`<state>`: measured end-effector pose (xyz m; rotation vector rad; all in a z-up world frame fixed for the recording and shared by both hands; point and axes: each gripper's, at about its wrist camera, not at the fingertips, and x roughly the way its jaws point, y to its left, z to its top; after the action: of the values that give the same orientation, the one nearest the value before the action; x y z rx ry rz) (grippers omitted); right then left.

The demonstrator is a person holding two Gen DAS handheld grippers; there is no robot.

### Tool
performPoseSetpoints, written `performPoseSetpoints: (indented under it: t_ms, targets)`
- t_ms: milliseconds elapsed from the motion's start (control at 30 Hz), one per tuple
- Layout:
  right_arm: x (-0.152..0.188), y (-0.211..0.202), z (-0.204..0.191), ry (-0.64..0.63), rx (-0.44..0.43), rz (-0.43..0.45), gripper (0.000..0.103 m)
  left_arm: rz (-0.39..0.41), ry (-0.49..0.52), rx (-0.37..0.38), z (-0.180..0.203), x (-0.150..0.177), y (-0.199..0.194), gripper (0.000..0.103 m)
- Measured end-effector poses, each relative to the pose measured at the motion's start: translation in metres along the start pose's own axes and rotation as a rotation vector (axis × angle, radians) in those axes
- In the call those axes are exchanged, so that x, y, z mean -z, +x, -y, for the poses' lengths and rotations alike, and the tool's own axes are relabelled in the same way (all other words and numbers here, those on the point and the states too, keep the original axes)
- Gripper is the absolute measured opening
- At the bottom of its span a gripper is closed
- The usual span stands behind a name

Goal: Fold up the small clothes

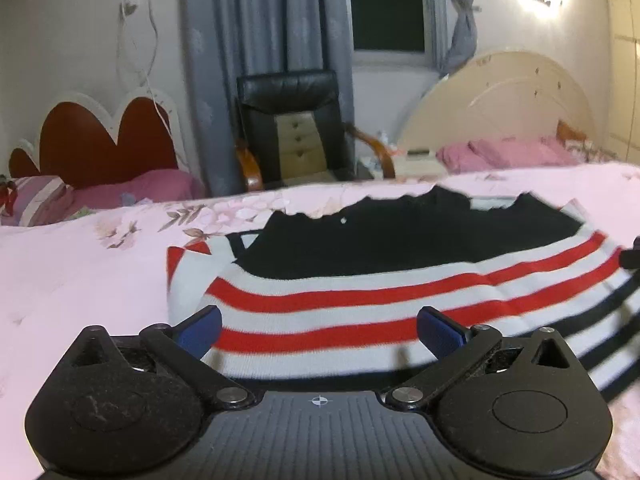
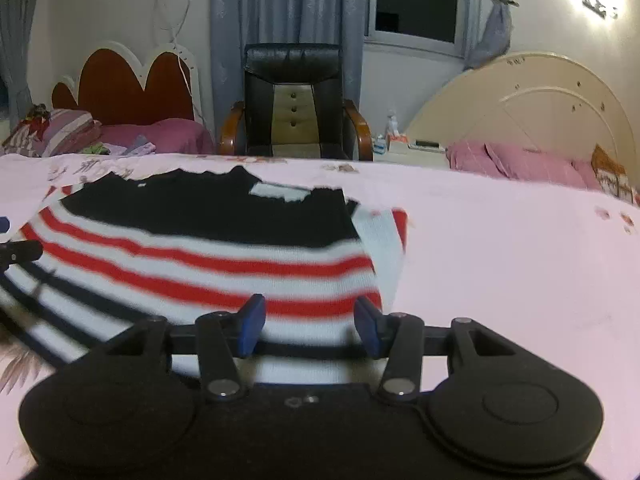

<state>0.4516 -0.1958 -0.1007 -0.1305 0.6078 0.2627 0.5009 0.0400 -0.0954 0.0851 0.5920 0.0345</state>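
A small knitted sweater point(image 1: 360, 276) lies flat on the pink bedspread point(image 1: 80, 280), black at the far end with red, white and dark stripes nearer me. It also shows in the right wrist view point(image 2: 208, 248). My left gripper point(image 1: 319, 330) is open, its blue fingertips point(image 1: 204, 326) spread wide over the near striped hem at the sweater's left side. My right gripper point(image 2: 310, 322) is open over the near hem at the sweater's right side, holding nothing. A sleeve point(image 2: 384, 240) lies folded along the right edge. The other sleeve point(image 1: 188, 268) lies at the left edge.
A black office chair point(image 2: 294, 100) stands beyond the bed's far edge, before grey curtains. A red heart-shaped headboard point(image 2: 132, 84) is at far left, a cream headboard point(image 2: 532, 120) with pink pillows point(image 2: 516, 162) at far right. Pink bedspread point(image 2: 520, 272) extends right of the sweater.
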Motion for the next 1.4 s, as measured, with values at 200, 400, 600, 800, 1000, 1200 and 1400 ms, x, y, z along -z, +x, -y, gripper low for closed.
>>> performPoseSetpoints:
  t_ms: [200, 400, 600, 800, 1000, 1200, 1400]
  targets:
    - [0.011, 0.041, 0.019, -0.001, 0.080, -0.109, 0.049, -0.078, -0.076, 0.050, -0.021, 0.018, 0.030, 0.103]
    - [0.012, 0.042, 0.027, 0.035, 0.066, -0.109, 0.055, -0.102, -0.069, 0.039, -0.018, 0.014, 0.030, 0.103]
    - [0.005, 0.016, 0.029, 0.047, 0.080, -0.037, 0.053, -0.114, -0.002, -0.039, -0.013, 0.001, 0.008, 0.103]
    - [0.012, -0.022, 0.028, 0.073, 0.013, 0.024, 0.009, -0.034, -0.136, -0.051, -0.036, 0.033, -0.059, 0.102]
    - [0.025, -0.041, 0.007, 0.069, -0.051, 0.012, 0.009, -0.088, -0.540, 0.032, -0.080, 0.088, -0.088, 0.069]
    - [0.030, -0.045, -0.020, 0.096, -0.111, -0.015, 0.011, -0.040, -0.960, 0.185, -0.116, 0.118, -0.067, 0.069]
    - [0.031, -0.042, -0.033, 0.114, -0.143, -0.030, 0.011, 0.016, -1.074, 0.223, -0.129, 0.113, -0.028, 0.069]
